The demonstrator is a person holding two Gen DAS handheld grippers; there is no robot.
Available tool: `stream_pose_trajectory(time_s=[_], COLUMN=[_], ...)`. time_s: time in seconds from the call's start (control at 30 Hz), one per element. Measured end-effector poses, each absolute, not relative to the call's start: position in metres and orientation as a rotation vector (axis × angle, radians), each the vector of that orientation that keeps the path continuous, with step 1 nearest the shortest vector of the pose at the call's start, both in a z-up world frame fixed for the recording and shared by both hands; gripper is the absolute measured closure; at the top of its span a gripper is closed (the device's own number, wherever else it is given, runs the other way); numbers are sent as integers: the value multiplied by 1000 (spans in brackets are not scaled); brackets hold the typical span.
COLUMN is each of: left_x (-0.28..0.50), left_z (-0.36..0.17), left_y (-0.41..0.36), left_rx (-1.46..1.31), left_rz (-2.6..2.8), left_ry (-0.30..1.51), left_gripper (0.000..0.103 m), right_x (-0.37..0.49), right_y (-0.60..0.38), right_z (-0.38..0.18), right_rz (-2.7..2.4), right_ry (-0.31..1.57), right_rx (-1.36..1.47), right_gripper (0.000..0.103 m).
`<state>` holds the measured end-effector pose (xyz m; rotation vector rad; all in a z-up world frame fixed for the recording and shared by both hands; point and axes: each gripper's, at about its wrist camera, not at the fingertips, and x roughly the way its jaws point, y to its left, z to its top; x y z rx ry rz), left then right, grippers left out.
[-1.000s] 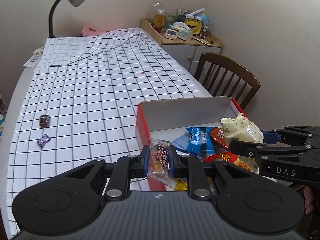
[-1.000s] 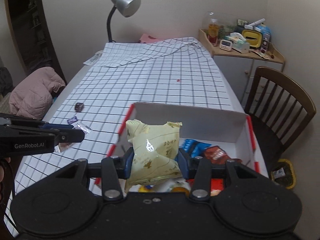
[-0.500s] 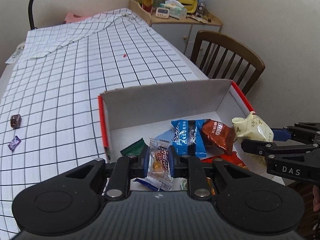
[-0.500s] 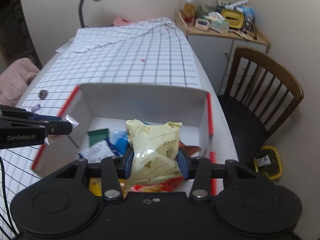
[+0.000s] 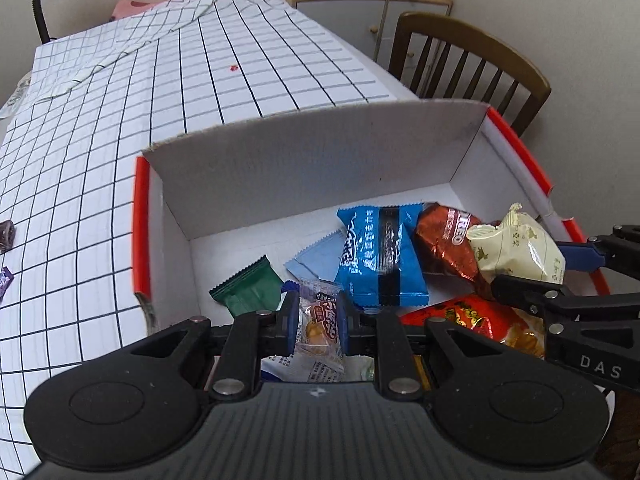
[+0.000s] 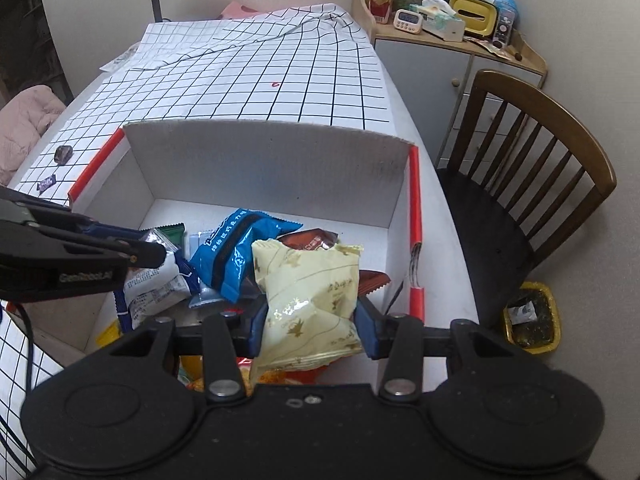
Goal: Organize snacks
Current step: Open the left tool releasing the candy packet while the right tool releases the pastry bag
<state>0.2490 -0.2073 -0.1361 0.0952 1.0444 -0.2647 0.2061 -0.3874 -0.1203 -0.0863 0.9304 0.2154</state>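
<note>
Your left tongs (image 5: pixel 318 326) are pinched tight on a small clear-wrapped candy with red print (image 5: pixel 319 320), and your right tongs (image 6: pixel 310 322) clamp a puffy cream foil snack bag with gold print (image 6: pixel 310 300); both hang over the near half of the white cardboard box with red edges (image 5: pixel 320 160) on the checked bench (image 5: pixel 120 160). The drop spot lies straight below each load, on the pile around the blue foil packet (image 5: pixel 378 256), so you only need to let go. Two small dark wrapped sweets (image 6: pixel 63 153) lie far left outside the box, nearer your left hand.
</note>
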Motion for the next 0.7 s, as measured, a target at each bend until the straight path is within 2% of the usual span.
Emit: stream_pose_trajectory(time_s=[0.4, 0.5, 0.57, 0.7], left_x=[251, 249, 248, 243], left_z=[-154, -155, -155, -151], left_y=[-212, -214, -213, -209], left_rx=[117, 117, 110, 97], left_rz=[-248, -245, -246, -250], left_ry=[1095, 1102, 1107, 1106], left_gripper=[84, 84, 84, 83], right_x=[207, 205, 203, 198], right_y=[-387, -387, -388, -389], right_z=[-125, -124, -123, -120], right_rz=[235, 242, 248, 250], right_ry=[951, 950, 947, 937], right_rx=[-114, -116, -116, -111], right_gripper=[56, 50, 42, 38])
